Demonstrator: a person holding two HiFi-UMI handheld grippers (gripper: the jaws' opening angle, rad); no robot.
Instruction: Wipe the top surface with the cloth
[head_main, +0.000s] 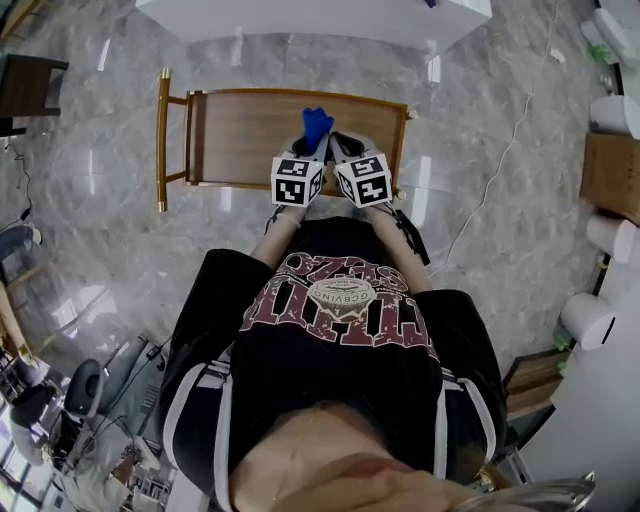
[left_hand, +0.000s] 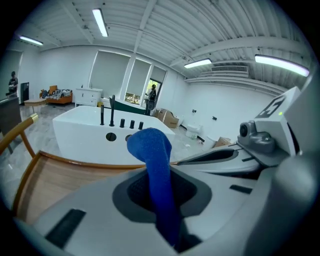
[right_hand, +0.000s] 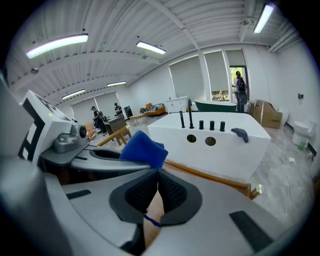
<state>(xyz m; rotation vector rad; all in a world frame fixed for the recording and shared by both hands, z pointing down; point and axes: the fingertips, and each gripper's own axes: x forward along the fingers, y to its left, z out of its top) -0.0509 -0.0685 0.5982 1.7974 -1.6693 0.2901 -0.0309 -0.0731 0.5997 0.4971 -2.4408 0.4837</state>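
A blue cloth (head_main: 317, 125) sticks up out of my left gripper (head_main: 312, 146), which is shut on it over the near edge of the wooden table top (head_main: 240, 130). In the left gripper view the cloth (left_hand: 156, 170) rises from between the pads of the left gripper (left_hand: 160, 197) and flops over at its tip. My right gripper (head_main: 346, 148) sits right beside the left one. Its jaws in the right gripper view (right_hand: 158, 186) are shut, pads touching, with only a thin blue thread (right_hand: 152, 221) between them. The cloth (right_hand: 143, 148) shows to its left.
A white tub-like block (head_main: 310, 20) with dark fittings stands just beyond the table. The table has a gold frame (head_main: 162, 140). A dark side table (head_main: 25, 85) is at the left; a cardboard box (head_main: 612, 175) and white rolls (head_main: 590, 320) line the right. Grey marble floor surrounds.
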